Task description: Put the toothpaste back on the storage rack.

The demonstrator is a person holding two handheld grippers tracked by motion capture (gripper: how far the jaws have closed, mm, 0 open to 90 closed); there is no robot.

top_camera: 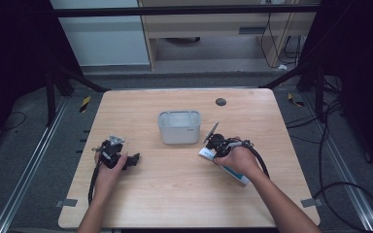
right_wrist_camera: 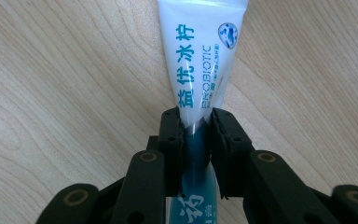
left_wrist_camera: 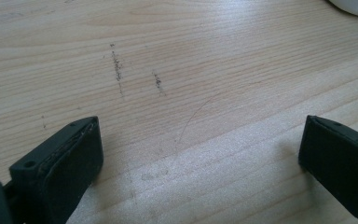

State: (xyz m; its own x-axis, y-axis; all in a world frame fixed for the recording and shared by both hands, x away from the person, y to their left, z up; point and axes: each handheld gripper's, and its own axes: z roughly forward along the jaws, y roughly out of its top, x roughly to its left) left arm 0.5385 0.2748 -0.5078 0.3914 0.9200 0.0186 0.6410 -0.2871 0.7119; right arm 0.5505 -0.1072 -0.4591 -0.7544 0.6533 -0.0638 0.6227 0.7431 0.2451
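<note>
At the pale wooden table [top_camera: 175, 194], the right gripper [right_wrist_camera: 196, 123] pinches a white plastic tube with teal lettering [right_wrist_camera: 200, 51] lying right of a grey rectangular tub [top_camera: 179, 127]; the left gripper [left_wrist_camera: 200, 154] rests wide apart on bare wood.

This looks like a lab or recording workroom, not a home. A small wooden bench [top_camera: 184, 194] stands alone on grey carpet [top_camera: 39, 160], boxed in by a black metal frame [top_camera: 184, 10] with slanted struts [top_camera: 80, 79] and dark curtains [top_camera: 9, 58] at both sides. Metal rails [top_camera: 26, 170] run along the floor beside it, with yellow-black hazard tape [top_camera: 84, 104] at the strut feet. Loose black cables [top_camera: 349, 194] trail over the carpet, and more hang by pale office furniture [top_camera: 213, 29] at the back.
</note>
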